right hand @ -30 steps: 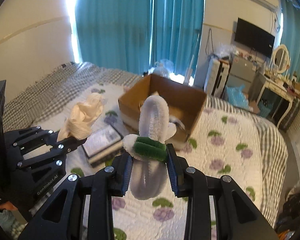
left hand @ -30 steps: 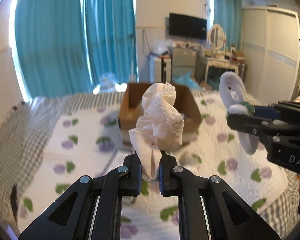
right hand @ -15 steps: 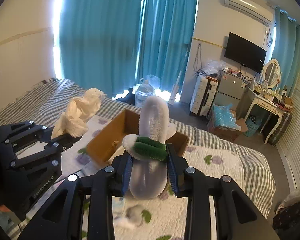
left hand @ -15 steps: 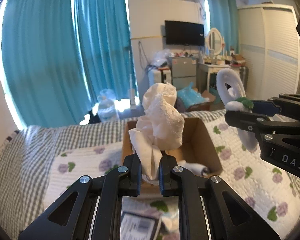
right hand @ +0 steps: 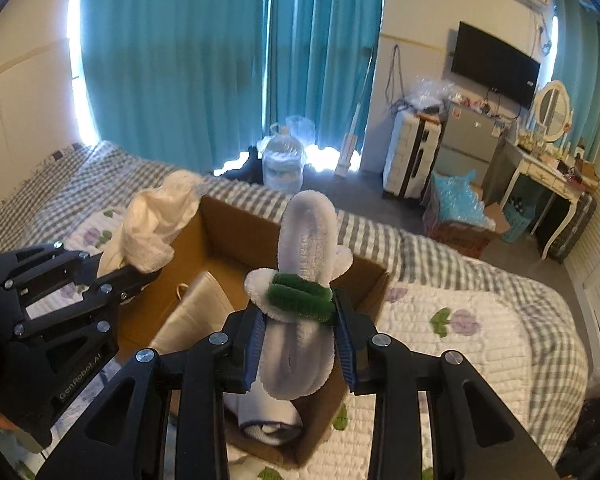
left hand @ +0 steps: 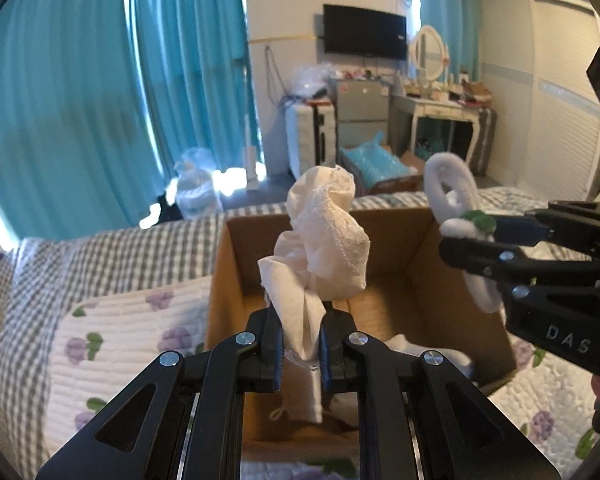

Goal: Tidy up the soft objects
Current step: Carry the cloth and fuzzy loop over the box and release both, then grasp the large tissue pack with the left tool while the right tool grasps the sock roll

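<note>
- Now both grippers are held over the open cardboard box (left hand: 428, 300), whereas a second ago the box was seen farther ahead on the quilt and half a second ago only just beneath the fingers.
- The left gripper (left hand: 300, 354) is clamped narrowly on the lower end of a cream lace-edged cloth (left hand: 320, 248), which stands up above the box interior; the hold looks unchanged from the earlier frames.
- The right gripper (right hand: 300, 340) is closed on a white fluffy slipper (right hand: 306, 280) with a green band, gripped at its sides just below that band, as before.
- In the left wrist view the slipper (left hand: 456, 196) is seen side-on at the right, over the box's far right corner, with the right gripper (left hand: 480, 236) around it.
- Only the right wrist view shows the box (right hand: 228, 232) contents clearly: a folded cream item (right hand: 192, 316) and a rolled grey-white item (right hand: 268, 416) lying inside.
- There the cloth (right hand: 152, 224) is seen at the box's left wall, in the left gripper (right hand: 140, 276).
- A floral quilt (right hand: 480, 344) on a checked bedspread (left hand: 112, 256) is seen under the box.
</note>
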A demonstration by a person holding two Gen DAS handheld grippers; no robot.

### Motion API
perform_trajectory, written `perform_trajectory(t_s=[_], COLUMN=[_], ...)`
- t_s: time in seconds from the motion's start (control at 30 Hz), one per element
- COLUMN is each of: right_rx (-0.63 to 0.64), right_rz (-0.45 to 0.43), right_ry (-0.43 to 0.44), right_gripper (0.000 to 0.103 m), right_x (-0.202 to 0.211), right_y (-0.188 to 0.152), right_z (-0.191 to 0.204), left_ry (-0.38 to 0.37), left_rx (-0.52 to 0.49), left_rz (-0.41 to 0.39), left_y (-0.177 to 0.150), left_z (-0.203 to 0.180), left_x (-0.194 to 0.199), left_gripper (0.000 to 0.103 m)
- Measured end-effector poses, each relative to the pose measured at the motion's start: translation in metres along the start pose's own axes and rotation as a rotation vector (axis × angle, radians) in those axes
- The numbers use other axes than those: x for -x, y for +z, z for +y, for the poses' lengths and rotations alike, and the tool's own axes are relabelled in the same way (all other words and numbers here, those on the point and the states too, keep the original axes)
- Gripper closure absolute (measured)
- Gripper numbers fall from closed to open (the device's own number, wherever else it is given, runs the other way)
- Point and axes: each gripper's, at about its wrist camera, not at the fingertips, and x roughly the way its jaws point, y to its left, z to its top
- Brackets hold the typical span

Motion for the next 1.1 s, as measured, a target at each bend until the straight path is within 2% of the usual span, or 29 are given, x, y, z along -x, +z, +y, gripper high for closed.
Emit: perform_trajectory(t_s=[0.07, 0.17, 0.23, 0.27, 0.3, 0.33, 0.4, 0.43, 0.5, 0.63, 0.77, 0.8, 0.83, 0.87, 0.97, 1.1], right_rx=[-0.002, -0.021, -0.032, -0.039, -0.047, -0.059, -0.070, -0.075, -0.083, -0.092, -0.061, -0.055, -0.051, -0.050, -0.046, -0.025], right_rz=[0.015, 0.023, 0.019, 0.021, 0.020, 0.013, -0.002, -0.011, -0.027, -0.076, -0.133, -0.148, -0.166, -0.181, -0.222, -0.268], right_ry=[0.010, 0.040, 0.055, 0.055, 0.047, 0.035, 0.033, 0.028, 0.012, -0.010, -0.057, -0.065, -0.073, -0.079, -0.088, -0.087], right_gripper=[0.072, 0.071, 0.065, 0.051, 0.037, 0.035, 0.035, 0.034, 0.033, 0.028, 0.024, 0.022, 0.021, 0.020, 0.016, 0.012], right_x=[-0.014, -0.028, -0.033, -0.034, -0.034, -0.032, -0.025, -0.018, -0.005, 0.036, 0.089, 0.103, 0.121, 0.136, 0.180, 0.232], right_y=[-0.004, -0.009, -0.011, -0.012, -0.013, -0.013, -0.012, -0.012, -0.008, 0.002, 0.012, 0.014, 0.016, 0.018, 0.022, 0.021], right_z=[-0.001, -0.006, -0.008, -0.009, -0.010, -0.012, -0.015, -0.015, -0.018, -0.017, -0.007, -0.005, -0.001, 0.001, 0.007, 0.023], left_ry=[-0.015, -0.046, -0.031, -0.019, -0.006, 0.012, 0.025, 0.029, 0.038, 0.070, 0.063, 0.067, 0.073, 0.077, 0.102, 0.090], left_rx=[0.001, -0.026, -0.070, -0.082, -0.085, -0.080, -0.063, -0.053, -0.041, -0.043, -0.050, -0.052, -0.054, -0.055, -0.052, -0.029], left_rz=[0.006, 0.021, 0.033, 0.040, 0.044, 0.043, 0.025, 0.011, -0.005, -0.063, -0.122, -0.143, -0.168, -0.186, -0.277, -0.294], left_y=[-0.001, -0.005, -0.007, -0.008, -0.008, -0.009, -0.009, -0.008, -0.004, 0.008, 0.021, 0.025, 0.028, 0.029, 0.031, 0.031], left_z=[-0.001, -0.006, -0.013, -0.016, -0.017, -0.018, -0.015, -0.013, -0.010, -0.006, -0.004, -0.003, -0.004, -0.004, -0.003, 0.005], left_x=[-0.006, -0.013, -0.015, -0.016, -0.016, -0.014, -0.006, 0.001, 0.015, 0.059, 0.109, 0.126, 0.143, 0.153, 0.200, 0.235], left_gripper=[0.084, 0.083, 0.083, 0.081, 0.069, 0.057, 0.044, 0.039, 0.036, 0.035, 0.034, 0.030, 0.021, 0.018, 0.016, 0.015])
